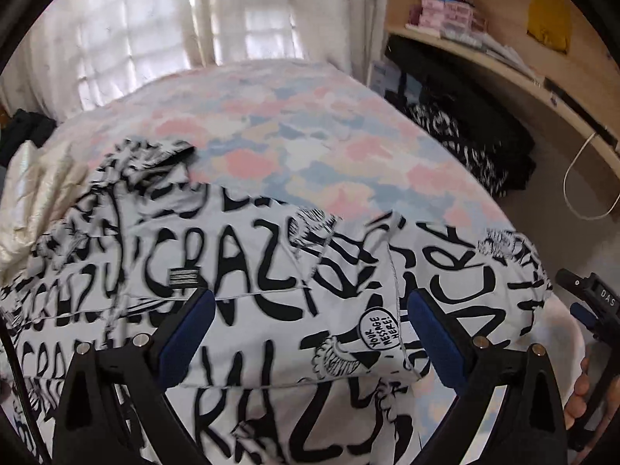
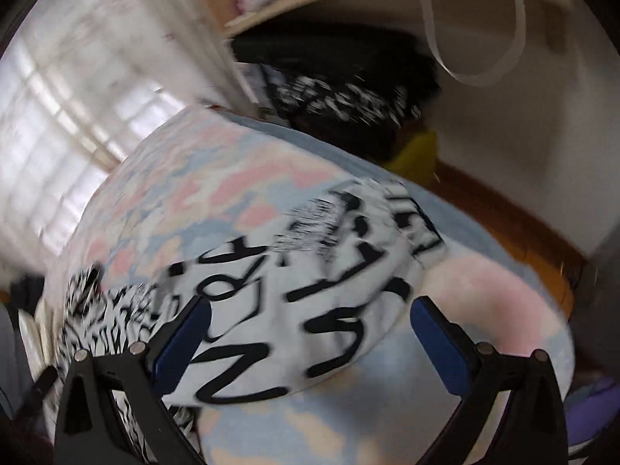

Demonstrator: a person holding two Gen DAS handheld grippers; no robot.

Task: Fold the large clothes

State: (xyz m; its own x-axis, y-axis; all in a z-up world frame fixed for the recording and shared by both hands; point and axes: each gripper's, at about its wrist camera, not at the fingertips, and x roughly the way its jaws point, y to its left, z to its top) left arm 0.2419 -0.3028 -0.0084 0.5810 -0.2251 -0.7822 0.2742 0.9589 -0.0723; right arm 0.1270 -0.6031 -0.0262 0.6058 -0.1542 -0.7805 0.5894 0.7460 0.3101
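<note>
A white garment with black graffiti lettering point(image 1: 248, 294) lies spread across a bed with a pink and blue patterned cover point(image 1: 294, 143). My left gripper point(image 1: 310, 310) hovers just above the garment, open, with nothing between its blue pads point(image 1: 190, 333). In the right wrist view, which is blurred by motion, the same garment point(image 2: 294, 310) lies partly folded on the bed cover point(image 2: 186, 182). My right gripper point(image 2: 310, 325) is open over the garment's near edge and holds nothing. It also shows at the right edge of the left wrist view point(image 1: 593, 310), held by a hand point(image 1: 581, 391).
Curtains point(image 1: 155, 19) cover a window behind the bed. A wooden shelf point(image 1: 484, 54) with boxes runs along the right, with dark clothes point(image 1: 465, 139) piled under it and a white cable point(image 1: 581, 186) hanging. A cream fabric point(image 1: 35, 201) lies at the bed's left side.
</note>
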